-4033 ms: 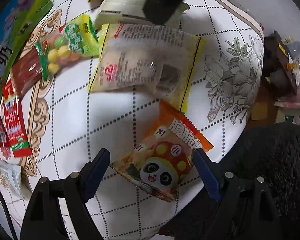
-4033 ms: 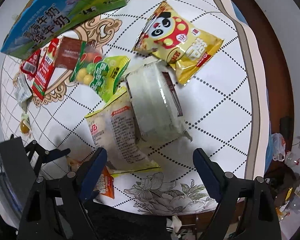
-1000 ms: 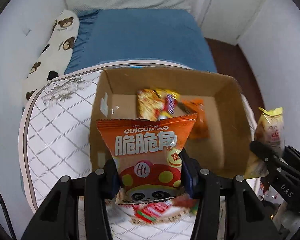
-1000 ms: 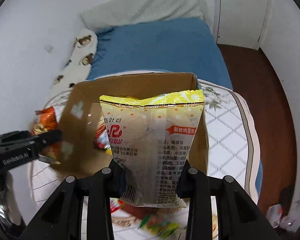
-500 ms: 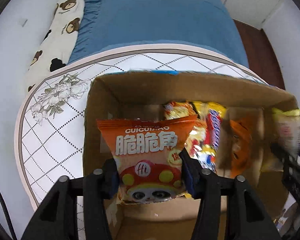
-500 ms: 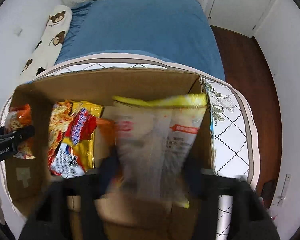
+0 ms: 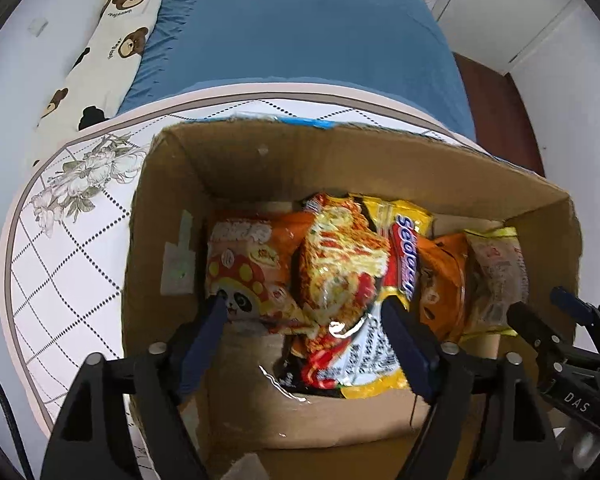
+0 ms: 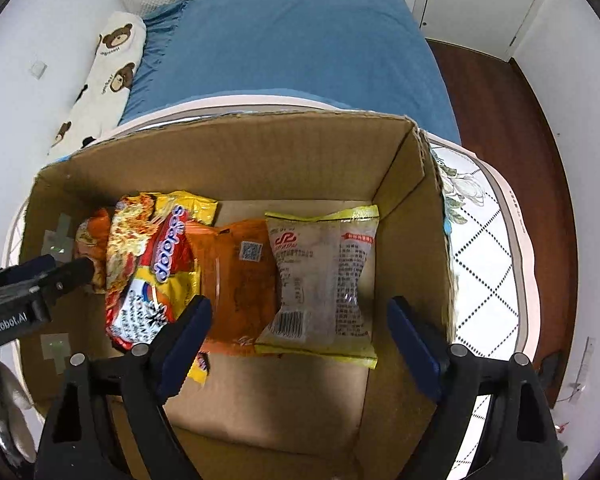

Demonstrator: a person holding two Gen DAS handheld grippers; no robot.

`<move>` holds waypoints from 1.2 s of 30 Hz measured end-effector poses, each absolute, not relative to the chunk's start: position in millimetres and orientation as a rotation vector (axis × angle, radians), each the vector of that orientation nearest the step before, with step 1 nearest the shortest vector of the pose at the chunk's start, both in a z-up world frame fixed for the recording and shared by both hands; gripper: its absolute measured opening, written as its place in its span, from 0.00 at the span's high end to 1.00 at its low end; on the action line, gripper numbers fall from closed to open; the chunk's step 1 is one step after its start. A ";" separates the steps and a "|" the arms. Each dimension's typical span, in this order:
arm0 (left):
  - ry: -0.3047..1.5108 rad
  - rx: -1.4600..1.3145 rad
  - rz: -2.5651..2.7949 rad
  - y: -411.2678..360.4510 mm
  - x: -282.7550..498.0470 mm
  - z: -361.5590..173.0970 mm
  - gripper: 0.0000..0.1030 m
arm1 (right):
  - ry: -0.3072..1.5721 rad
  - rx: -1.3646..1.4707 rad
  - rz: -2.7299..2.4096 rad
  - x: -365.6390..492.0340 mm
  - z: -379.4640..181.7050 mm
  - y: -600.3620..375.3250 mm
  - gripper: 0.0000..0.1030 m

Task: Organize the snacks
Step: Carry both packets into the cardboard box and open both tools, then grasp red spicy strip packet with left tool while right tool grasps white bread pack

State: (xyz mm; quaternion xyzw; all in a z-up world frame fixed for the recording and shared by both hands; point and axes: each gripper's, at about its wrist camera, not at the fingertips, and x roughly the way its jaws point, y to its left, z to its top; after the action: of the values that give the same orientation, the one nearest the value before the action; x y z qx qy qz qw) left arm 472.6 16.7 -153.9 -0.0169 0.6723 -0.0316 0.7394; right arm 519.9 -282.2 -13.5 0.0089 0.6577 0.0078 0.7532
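Observation:
An open cardboard box (image 7: 340, 160) (image 8: 260, 160) stands on the table. On its floor lie the orange panda snack bag (image 7: 248, 268) (image 8: 90, 240), a noodle packet (image 7: 348, 280) (image 8: 152, 256), an orange bag (image 7: 440, 280) (image 8: 236, 276) and the clear yellow-edged bag (image 7: 496, 276) (image 8: 324, 276). My left gripper (image 7: 304, 312) hangs over the box's left half; its jaws are opening, with no pad on any bag. My right gripper (image 8: 300, 308) hangs over the right half above the clear bag, jaws also opening and gripping nothing. Each gripper shows in the other's view (image 7: 540, 320) (image 8: 60, 276).
The box sits on a round table with a white checked, flower-printed cloth (image 7: 60, 240) (image 8: 488, 248). Behind it is a blue bed (image 7: 300, 40) with a bear-print pillow (image 7: 112, 32). Dark wooden floor (image 8: 500, 92) lies to the right.
Both grippers came down over the box and opened. The panda bag left the left jaws and the clear yellow-edged bag left the right jaws; both now lie in the box.

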 end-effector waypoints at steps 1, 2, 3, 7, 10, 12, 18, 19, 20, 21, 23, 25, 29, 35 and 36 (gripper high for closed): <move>1.468 -0.040 -0.077 16.5 469.8 -152.2 0.17 | 1.426 0.023 0.016 515.6 -10.6 -281.4 0.10; 1.453 -0.052 -0.086 17.2 464.9 -149.0 0.16 | 1.414 0.024 0.014 511.2 -7.9 -280.6 0.10; 1.439 -0.059 -0.088 18.1 460.7 -146.1 0.12 | 1.401 0.020 0.013 506.1 -4.7 -279.1 0.09; 1.376 -0.069 -0.081 22.7 441.6 -131.1 0.05 | 1.357 0.015 0.005 483.5 11.7 -274.6 0.08; 1.318 -0.049 -0.063 23.8 424.8 -114.6 0.02 | 1.314 -0.013 0.000 465.0 27.6 -271.5 0.07; 1.285 -0.051 -0.066 25.3 413.0 -103.1 0.02 | 1.285 -0.022 -0.007 452.3 35.7 -271.0 0.07; 1.161 -0.020 -0.070 22.2 367.7 -69.7 0.02 | 1.223 -0.002 -0.026 409.6 63.6 -277.5 0.07; 1.145 -0.017 -0.072 21.3 359.2 -65.6 0.02 | 1.212 -0.003 -0.027 402.7 67.2 -277.6 0.07; 1.125 -0.011 -0.076 20.1 348.0 -59.8 0.02 | 1.201 -0.005 -0.028 396.1 71.4 -277.3 0.07; 1.115 -0.006 -0.079 19.8 341.9 -56.2 0.02 | 1.189 -0.010 -0.030 388.7 76.8 -277.0 0.07; 1.086 0.002 -0.089 16.7 324.7 -46.0 0.02 | 1.156 -0.017 -0.030 372.0 90.2 -275.5 0.07; 1.057 0.008 -0.095 14.8 309.6 -35.6 0.02 | 1.125 -0.029 -0.027 356.8 104.3 -273.4 0.07; 0.993 0.017 -0.106 9.4 280.2 -12.2 0.02 | 1.046 -0.058 -0.036 326.4 133.7 -267.6 0.07; 0.911 0.023 -0.121 5.6 242.1 18.4 0.02 | 0.982 -0.017 -0.018 289.0 165.4 -264.6 0.07; 0.904 0.022 -0.123 5.4 237.0 21.5 0.02 | 0.981 -0.007 -0.012 284.9 167.7 -264.6 0.07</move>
State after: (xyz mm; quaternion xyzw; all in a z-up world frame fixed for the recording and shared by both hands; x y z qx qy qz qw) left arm 237.0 5.4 21.5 0.0106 0.4366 -0.0596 0.8976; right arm 284.9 -264.6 167.7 -0.0036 0.4712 -0.0059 0.8820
